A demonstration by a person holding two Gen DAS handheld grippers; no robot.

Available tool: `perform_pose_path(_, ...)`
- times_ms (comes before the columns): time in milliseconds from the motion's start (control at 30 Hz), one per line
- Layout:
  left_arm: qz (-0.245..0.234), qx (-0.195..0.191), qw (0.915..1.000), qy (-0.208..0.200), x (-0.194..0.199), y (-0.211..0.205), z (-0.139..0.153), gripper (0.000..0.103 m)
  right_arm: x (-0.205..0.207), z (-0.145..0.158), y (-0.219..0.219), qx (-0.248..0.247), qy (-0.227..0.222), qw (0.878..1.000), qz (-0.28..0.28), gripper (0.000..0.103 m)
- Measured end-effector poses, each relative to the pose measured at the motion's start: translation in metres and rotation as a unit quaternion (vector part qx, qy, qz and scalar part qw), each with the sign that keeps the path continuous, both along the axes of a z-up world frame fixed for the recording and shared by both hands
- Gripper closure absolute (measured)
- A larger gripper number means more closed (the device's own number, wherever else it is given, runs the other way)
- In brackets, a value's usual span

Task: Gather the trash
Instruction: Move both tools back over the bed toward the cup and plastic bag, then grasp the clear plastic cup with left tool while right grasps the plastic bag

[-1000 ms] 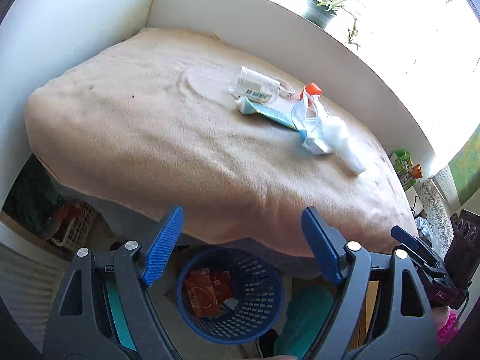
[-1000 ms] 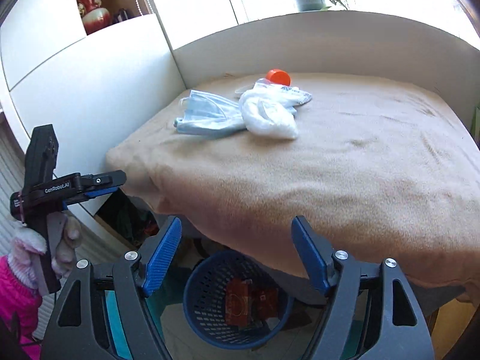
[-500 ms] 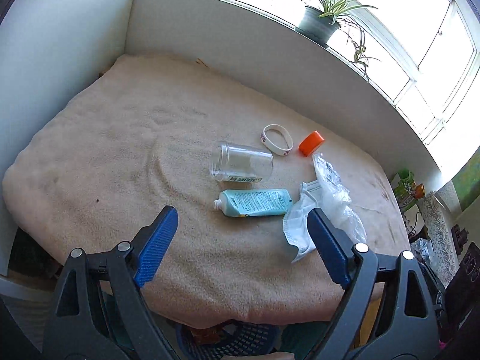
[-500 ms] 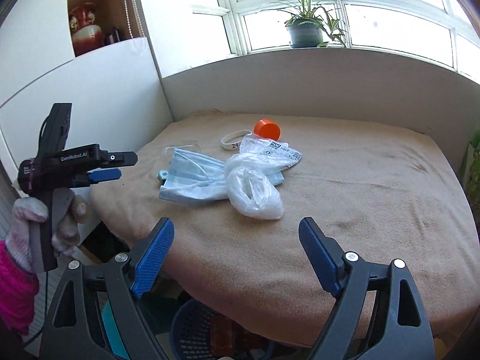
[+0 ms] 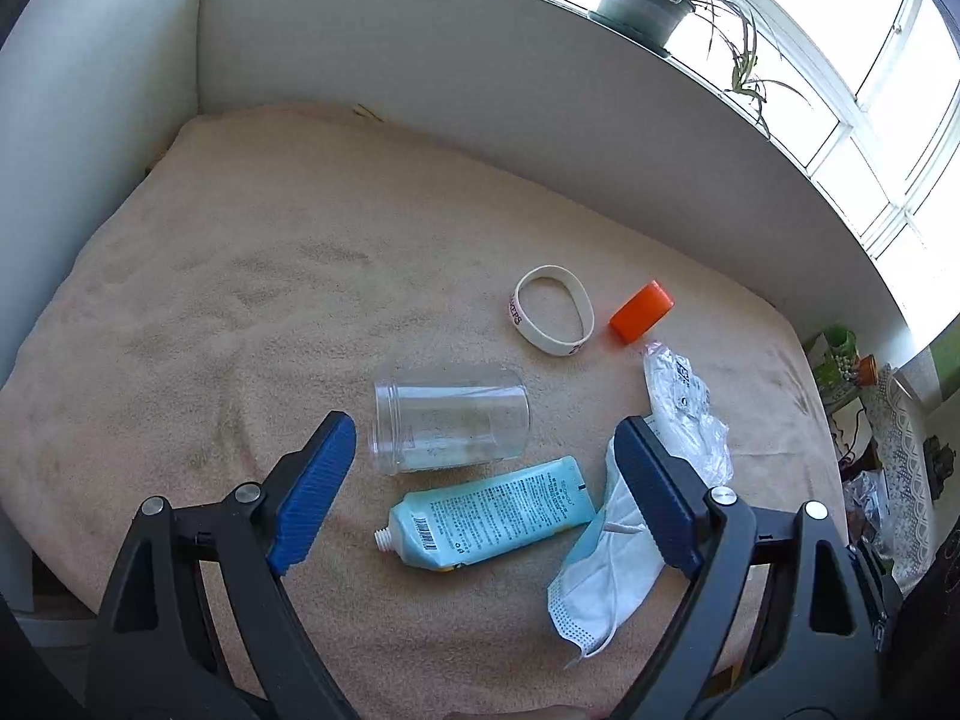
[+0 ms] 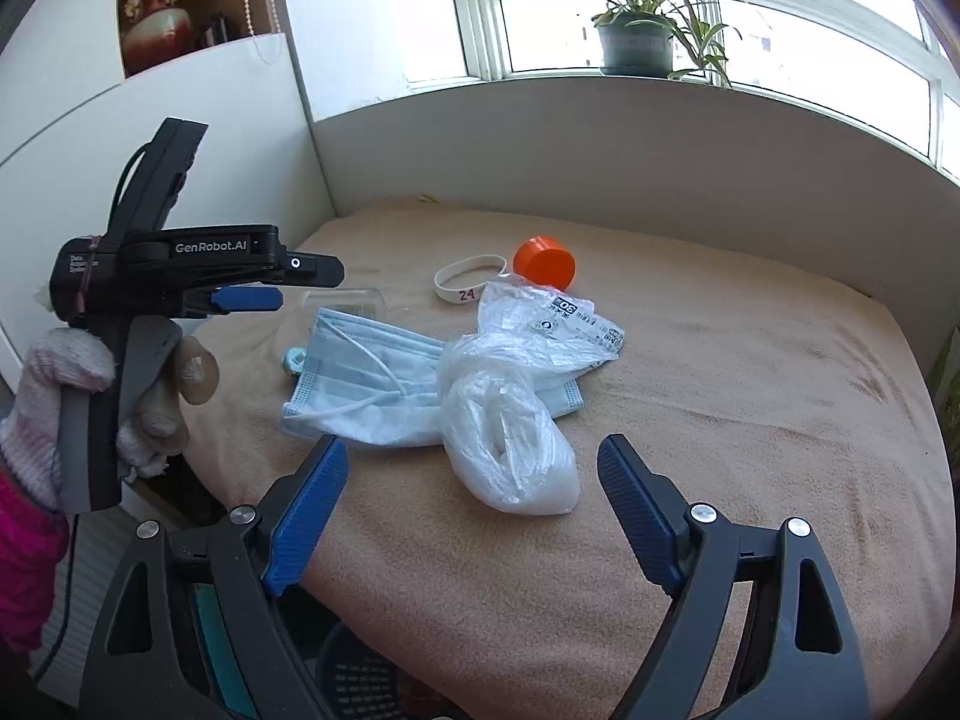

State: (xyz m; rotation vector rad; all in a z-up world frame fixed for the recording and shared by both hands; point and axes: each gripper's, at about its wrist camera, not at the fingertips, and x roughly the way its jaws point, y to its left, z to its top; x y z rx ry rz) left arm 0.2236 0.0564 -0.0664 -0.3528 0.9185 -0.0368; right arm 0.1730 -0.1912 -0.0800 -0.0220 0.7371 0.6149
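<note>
Sunlit bed (image 5: 252, 276) strewn with trash, both claws gaping empty.
Left claw (image 5: 486, 495) hovers over jar (image 5: 450, 420) and tube (image 5: 498, 516); right claw (image 6: 474, 507) faces bag (image 6: 510, 438) on mask (image 6: 360, 384), mid-bed.

The left wrist view hangs close above the near edge of the beige blanket-covered surface (image 5: 252, 276), tilted down toward the far wall. The right wrist view sits lower and further back, off the near edge, facing the window. Both share the pale blue face mask (image 5: 600, 582) (image 6: 360, 390) and round orange plastic cap (image 5: 641, 311) (image 6: 543, 264).
</note>
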Motion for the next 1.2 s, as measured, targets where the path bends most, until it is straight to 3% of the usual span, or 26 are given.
perform_pose_path(400, -0.007, 0.037, 0.9988, 0.031, 0.021, -0.014, -0.019, 0.013, 0.016, -0.009, 0.024, -0.023, -0.002, 1.0, 0.016, 0.018)
perform_pose_path(933, 0.008, 0.013, 0.999, 0.043, 0.032, -0.001, -0.034, 0.013, 0.039, -0.024, 0.034, -0.036, 0.024, 0.999, 0.002, 0.019)
perform_pose_path(1033, 0.006, 0.012, 0.9989, 0.044, 0.031, -0.001, -0.035, 0.022, 0.043, -0.027, 0.033, -0.04, 0.035, 0.999, 0.002, 0.028)
perform_pose_path(1100, 0.007, 0.009, 0.9989, 0.046, 0.03, 0.0, -0.036, 0.023, 0.046, -0.031, 0.031, -0.036, 0.047, 0.998, 0.003, 0.043)
perform_pose_path(1200, 0.009, 0.003, 0.999, 0.044, 0.029, 0.002, -0.038, 0.026, 0.048, -0.033, 0.026, -0.021, 0.057, 0.998, 0.0, 0.05)
